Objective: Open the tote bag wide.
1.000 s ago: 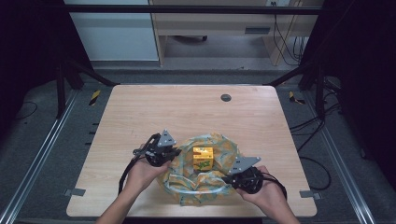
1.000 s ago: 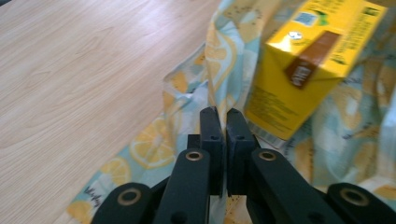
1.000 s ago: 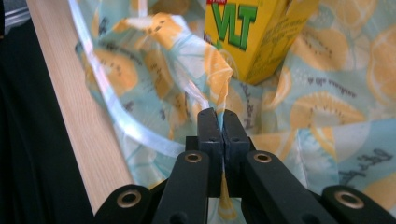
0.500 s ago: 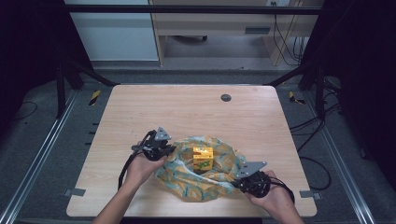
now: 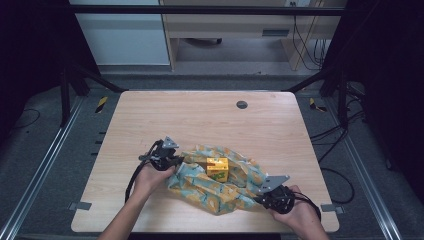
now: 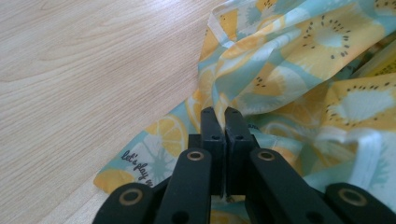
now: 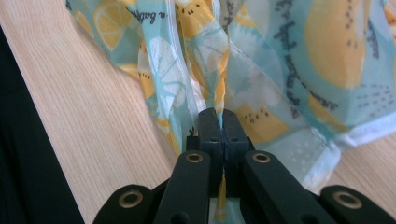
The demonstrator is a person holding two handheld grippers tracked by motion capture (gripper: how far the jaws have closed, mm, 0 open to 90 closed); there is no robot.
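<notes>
Near the table's point(image 5: 150, 115) front edge, the right gripper point(image 5: 267, 194) pinches the fruit-print cloth point(image 5: 220, 190) tight. A bit farther back, the left gripper point(image 5: 172, 161) pinches its other end. A small yellow box point(image 5: 217, 168) sits on the cloth, between them.

The fruit-print cloth point(image 6: 299, 70) bears dark handwritten script, readable as "let's play" near its edge in the left gripper view; the rest of the lettering is illegible.
</notes>
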